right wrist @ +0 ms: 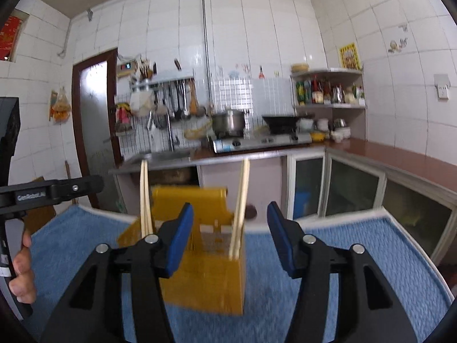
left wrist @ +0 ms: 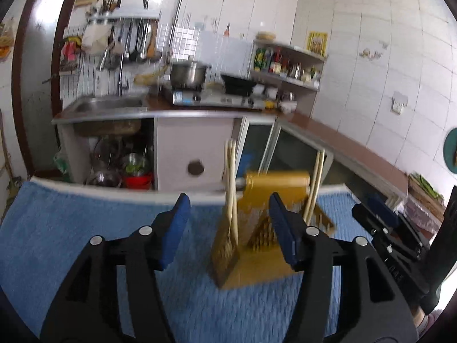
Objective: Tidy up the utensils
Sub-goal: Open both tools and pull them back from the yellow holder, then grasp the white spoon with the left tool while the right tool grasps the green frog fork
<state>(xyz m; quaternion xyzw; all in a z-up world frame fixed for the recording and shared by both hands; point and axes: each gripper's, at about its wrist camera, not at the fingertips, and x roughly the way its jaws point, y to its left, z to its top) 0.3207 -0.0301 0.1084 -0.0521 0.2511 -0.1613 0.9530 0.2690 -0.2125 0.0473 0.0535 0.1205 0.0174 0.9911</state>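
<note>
A yellow utensil holder (right wrist: 205,254) stands upright on a blue towel (right wrist: 342,257) that covers the worktop, roughly mid-towel and toward its far edge. Two pairs of pale chopsticks stand in it: a left pair (right wrist: 145,200) in the left compartment and a right pair (right wrist: 241,208) at the right end, both near vertical and rising above the holder's rim. The right tool (right wrist: 230,240) hangs just in front of the holder, blue pads (right wrist: 178,240) spread wide, nothing between them; the holder shows through the gap. The left tool (left wrist: 228,228) sits to the holder's left and near side, also spread wide and empty-handed, its right pad overlapping the holder in view; contact cannot be told because of blur. Seen from the right wrist, a bare hand (right wrist: 22,271) grips the left tool's black handle at the left edge. Beyond the towel: kitchen counter with sink (left wrist: 108,104), stove (left wrist: 217,98), steel pot (left wrist: 188,73).
</note>
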